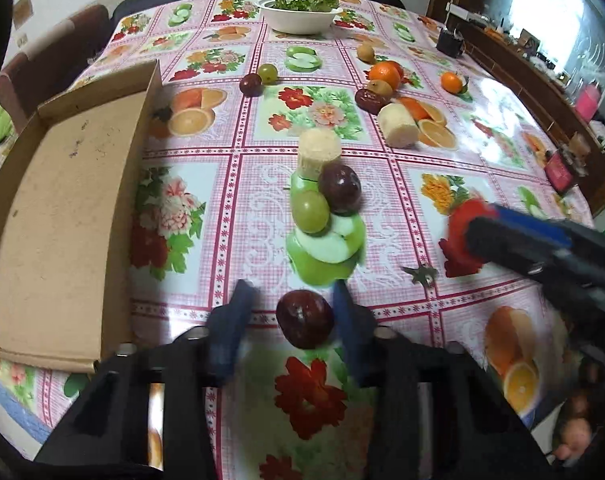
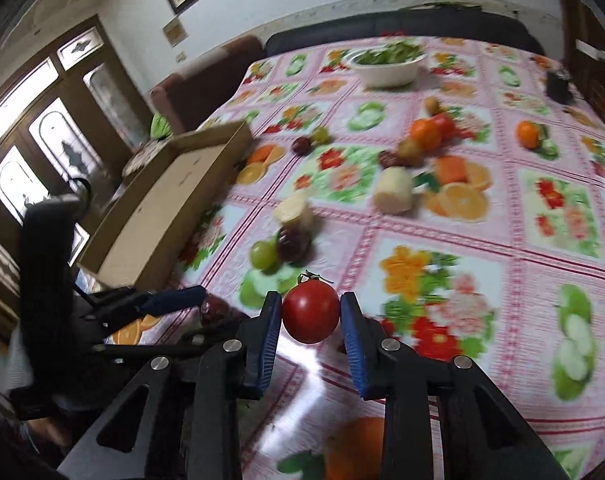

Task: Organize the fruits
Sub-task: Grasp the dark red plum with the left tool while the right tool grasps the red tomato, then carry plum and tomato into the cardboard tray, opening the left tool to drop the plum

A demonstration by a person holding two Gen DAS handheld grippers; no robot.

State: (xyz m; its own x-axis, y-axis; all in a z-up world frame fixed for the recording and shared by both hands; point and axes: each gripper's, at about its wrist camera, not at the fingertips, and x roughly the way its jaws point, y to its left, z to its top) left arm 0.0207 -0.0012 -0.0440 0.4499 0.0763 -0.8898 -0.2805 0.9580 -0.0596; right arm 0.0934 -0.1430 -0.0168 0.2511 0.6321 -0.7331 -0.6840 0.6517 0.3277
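Observation:
A dark red plum (image 1: 304,318) lies on the fruit-print tablecloth between the blue fingers of my left gripper (image 1: 292,308). The right finger (image 1: 348,320) is against it, while the left finger (image 1: 236,316) stands a little off it. My right gripper (image 2: 310,312) is shut on a red tomato (image 2: 310,314) with a green stalk, and both pads touch its sides. The left wrist view shows that tomato (image 1: 460,220), blurred, at the right gripper's tip. An open cardboard box (image 1: 62,208) sits to the left.
Just ahead lie a green grape (image 1: 310,212), another plum (image 1: 339,190) and a pale cut cylinder (image 1: 318,152). Farther back are a second pale piece (image 1: 398,126), oranges (image 1: 386,74) and a white bowl of greens (image 1: 298,16). A cabinet runs along the right.

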